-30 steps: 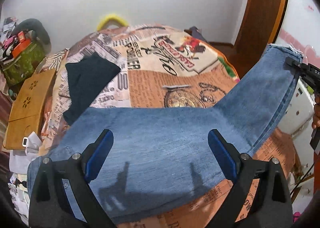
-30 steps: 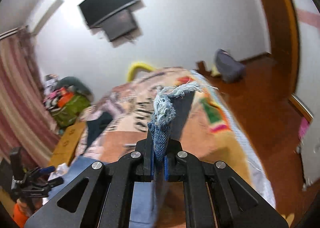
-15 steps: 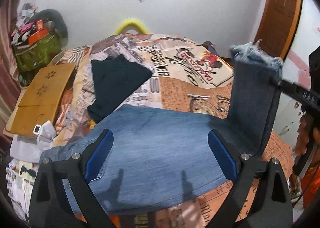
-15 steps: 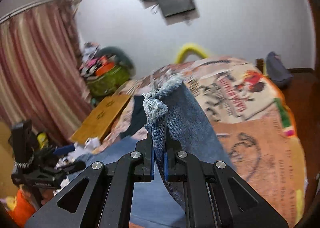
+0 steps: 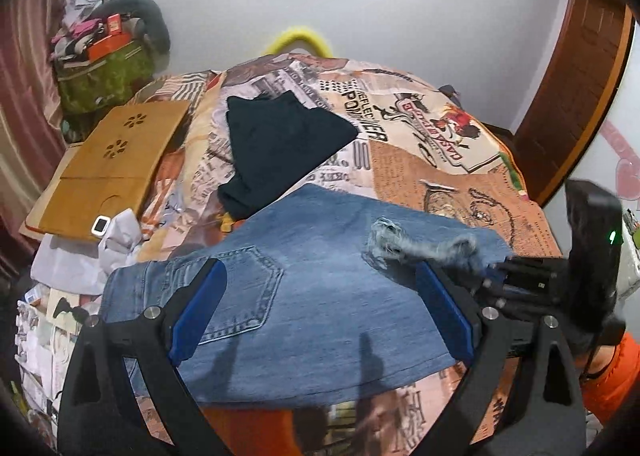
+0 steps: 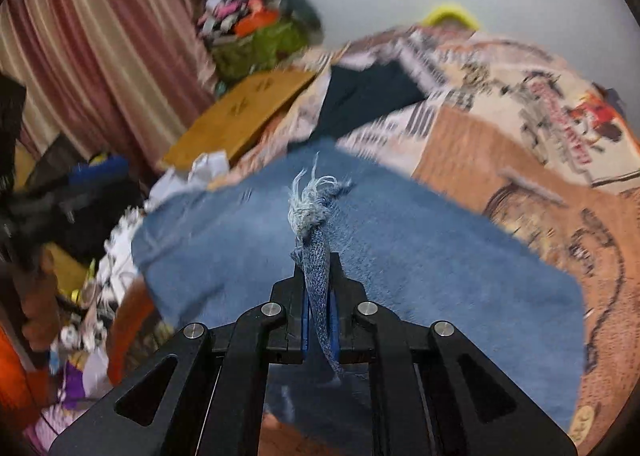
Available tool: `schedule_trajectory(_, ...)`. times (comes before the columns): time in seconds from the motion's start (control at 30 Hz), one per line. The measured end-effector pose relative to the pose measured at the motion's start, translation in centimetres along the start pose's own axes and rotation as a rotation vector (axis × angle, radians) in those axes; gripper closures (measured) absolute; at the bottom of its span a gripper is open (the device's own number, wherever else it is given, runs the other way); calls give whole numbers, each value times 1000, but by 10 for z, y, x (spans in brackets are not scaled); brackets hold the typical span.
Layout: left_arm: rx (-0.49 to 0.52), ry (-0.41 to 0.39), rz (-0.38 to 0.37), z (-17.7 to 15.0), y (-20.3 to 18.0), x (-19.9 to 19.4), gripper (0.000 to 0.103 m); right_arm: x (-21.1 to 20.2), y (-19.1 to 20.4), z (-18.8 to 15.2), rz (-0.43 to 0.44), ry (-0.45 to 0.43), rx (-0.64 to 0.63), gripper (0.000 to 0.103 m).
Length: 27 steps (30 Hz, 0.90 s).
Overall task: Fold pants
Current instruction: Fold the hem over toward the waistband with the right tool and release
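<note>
Denim: the jeans (image 5: 320, 296) lie flat on the printed bedspread (image 5: 440, 159), long axis running 9-to-3 in the left wrist view, waistband and back pocket (image 5: 240, 292) toward 9, folded-over leg on top.

Right gripper (image 6: 320, 296) is clamped on the frayed hem (image 6: 310, 207); a strip of denim stands between the blue pads, fringe sticking out toward 12. Its jaws have just been opening slightly, cloth is between them, so release looks imminent. Same hem (image 5: 420, 248) shows in the left view at about 3, resting on the top layer, short of the waistband.

Left gripper (image 5: 320, 308): jaws wide apart, nothing in them, hovering above the mid-thigh area of the pants, not touching as far as I can tell.

Key relation: hem is right at the right fingers; waistband lies toward 9-10 from them. Right hand is the nearer one. Judgement: first fold about landed, hem may need dragging further toward 9 to align.

Dark garment (image 5: 280, 143) at 12, well apart.
</note>
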<state>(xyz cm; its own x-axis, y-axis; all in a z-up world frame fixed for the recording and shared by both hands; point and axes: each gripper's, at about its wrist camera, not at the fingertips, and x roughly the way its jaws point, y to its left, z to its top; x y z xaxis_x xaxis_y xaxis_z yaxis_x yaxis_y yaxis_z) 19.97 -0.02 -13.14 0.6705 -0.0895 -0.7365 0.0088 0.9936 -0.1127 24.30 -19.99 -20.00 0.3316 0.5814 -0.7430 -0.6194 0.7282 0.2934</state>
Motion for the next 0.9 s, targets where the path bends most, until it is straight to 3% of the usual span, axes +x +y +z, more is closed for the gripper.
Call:
schedule_trajectory(0.17, -8, 8, 12, 0, 2, 2, 7, 1, 9, -5, 54, 69, 8, 75)
schedule_trajectory(0.37, 11, 0, 0, 6, -8, 3, 7, -29, 10, -2, 82, 3, -8, 62)
schedule_trajectory(0.67, 91, -2, -55, 34, -56, 15, 4, -80, -45, 10, -38, -156, 53, 57)
schedule_trajectory(0.9, 147, 94, -82, 45, -94, 66, 3, -79, -102, 5, -104, -130, 157, 56)
